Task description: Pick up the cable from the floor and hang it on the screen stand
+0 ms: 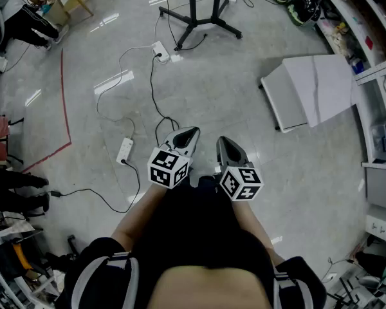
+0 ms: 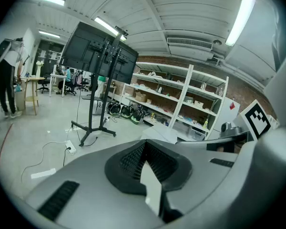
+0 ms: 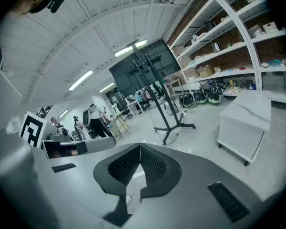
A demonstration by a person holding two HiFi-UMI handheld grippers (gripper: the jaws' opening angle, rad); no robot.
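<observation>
A thin black cable [image 1: 153, 89] snakes over the grey floor from a white power strip [image 1: 159, 50] toward my grippers. The screen stand's black wheeled base [image 1: 196, 21] stands at the far middle. In the left gripper view the screen stand [image 2: 96, 120] carries dark screens [image 2: 97, 51]; in the right gripper view the screen stand [image 3: 163, 113] rises ahead too. My left gripper [image 1: 192, 132] and right gripper [image 1: 222, 140] hang side by side close to my body, above the floor. The left gripper [image 2: 144, 145] and the right gripper [image 3: 139, 146] are both shut, nothing between their jaws.
A second power strip [image 1: 125, 150] with more cables lies to the left. A white cabinet [image 1: 309, 89] stands at the right, shelving [image 1: 363, 40] behind it. Red tape [image 1: 64, 102] marks the floor at left. A person [image 1: 29, 21] stands at the far left.
</observation>
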